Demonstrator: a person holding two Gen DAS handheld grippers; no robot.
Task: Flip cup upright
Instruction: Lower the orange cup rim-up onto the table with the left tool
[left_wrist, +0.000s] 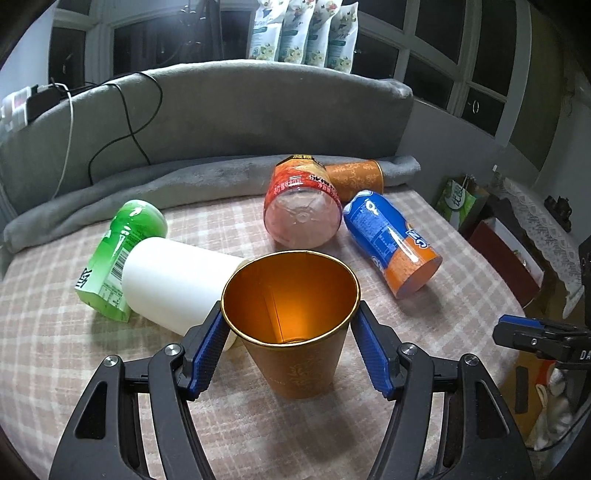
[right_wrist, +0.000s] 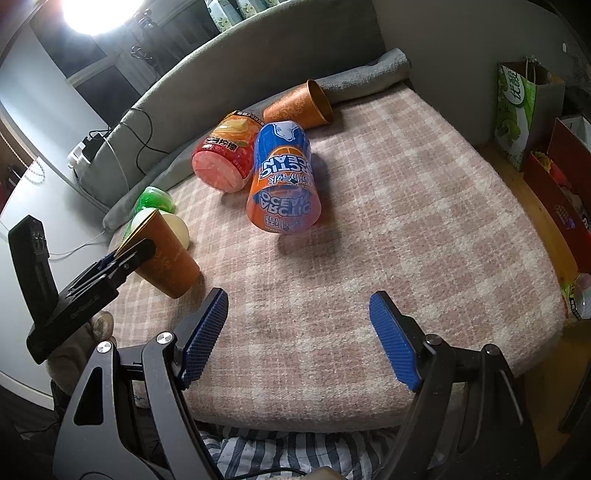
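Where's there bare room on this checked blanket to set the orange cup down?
The widest free patch is the near-right blanket, between the Arctic Ocean bottle and the right gripper, which is open and empty. It is crowded on the left, where the orange cup in the left gripper sits by the white cup and green bottle.

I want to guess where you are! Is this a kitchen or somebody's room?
Probably a room at home, likely a bedroom: the cups and bottles lie on a soft plaid blanket, with a gray padded backrest behind, big windows, and a charger cable draped over it.
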